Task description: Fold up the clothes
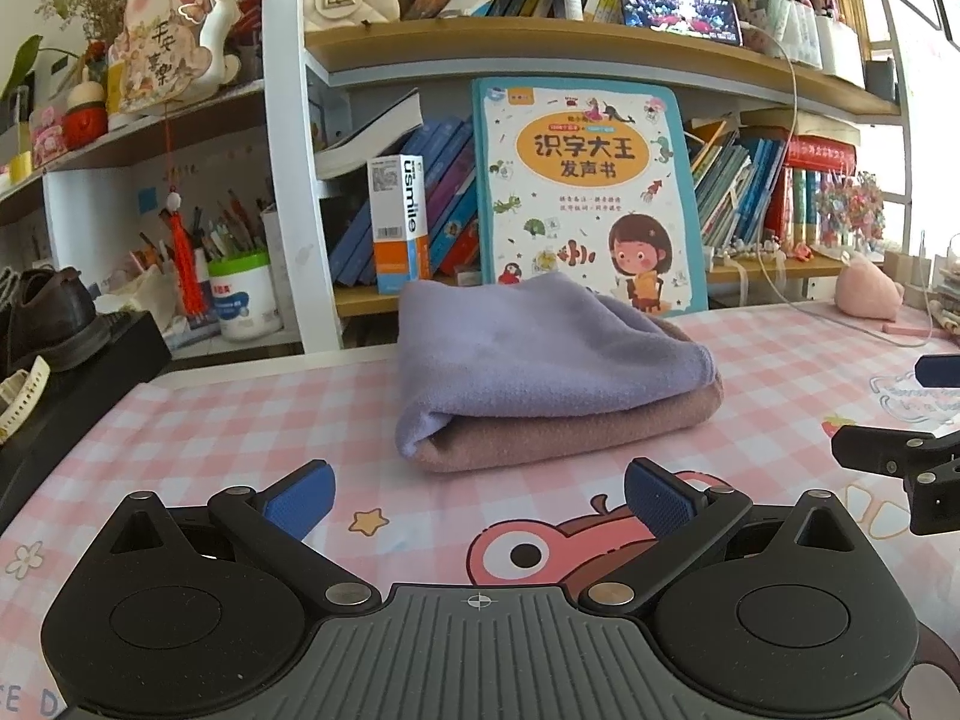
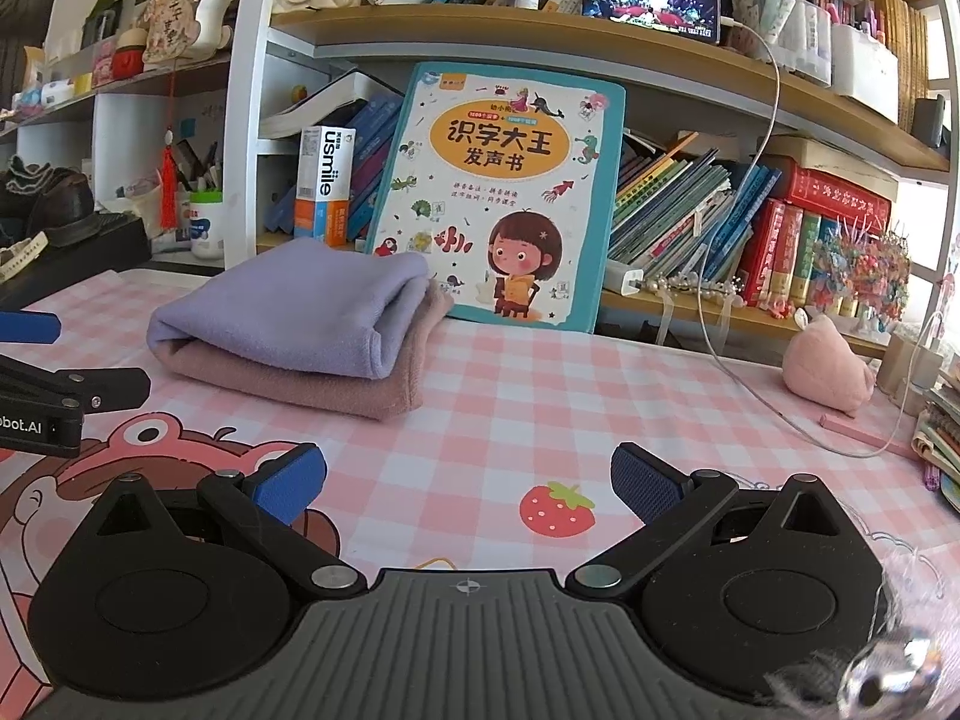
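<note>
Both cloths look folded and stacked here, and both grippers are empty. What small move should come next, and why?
Probably withdraw both grippers. The purple cloth already lies folded on the folded pink cloth, and the left gripper and right gripper are open, clear of the stack.

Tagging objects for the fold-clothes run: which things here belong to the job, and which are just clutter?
Job:
- lilac cloth, folded, lying on the pink cloth
- left gripper, open, empty
- right gripper, open, empty

Clutter:
- children's book
- usmile box
- pink plush
- phone on the shelf
- brown shoe
</note>
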A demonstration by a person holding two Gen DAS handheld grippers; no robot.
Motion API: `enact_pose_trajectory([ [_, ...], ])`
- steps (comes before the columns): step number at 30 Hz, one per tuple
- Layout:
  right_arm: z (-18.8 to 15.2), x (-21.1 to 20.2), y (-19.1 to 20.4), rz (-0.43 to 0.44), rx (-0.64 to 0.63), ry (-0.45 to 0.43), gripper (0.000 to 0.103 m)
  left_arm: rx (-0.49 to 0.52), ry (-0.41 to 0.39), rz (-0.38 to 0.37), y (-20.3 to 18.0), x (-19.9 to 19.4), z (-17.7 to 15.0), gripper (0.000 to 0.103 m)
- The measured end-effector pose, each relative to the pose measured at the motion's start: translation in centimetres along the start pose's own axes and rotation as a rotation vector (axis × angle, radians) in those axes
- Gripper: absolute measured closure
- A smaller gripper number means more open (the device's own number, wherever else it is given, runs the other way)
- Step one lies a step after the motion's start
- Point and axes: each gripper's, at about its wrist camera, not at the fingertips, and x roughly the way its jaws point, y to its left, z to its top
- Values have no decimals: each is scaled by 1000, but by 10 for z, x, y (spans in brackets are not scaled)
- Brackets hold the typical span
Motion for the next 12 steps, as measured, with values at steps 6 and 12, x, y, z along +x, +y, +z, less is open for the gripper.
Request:
enact_pose_trajectory([
  [6,0,1,-1,0,10,3,0,6,-9,12,-2,-2,0,0],
  [12,0,2,-1,-6,11,13,0,16,-1,26,-3,0,1,0],
])
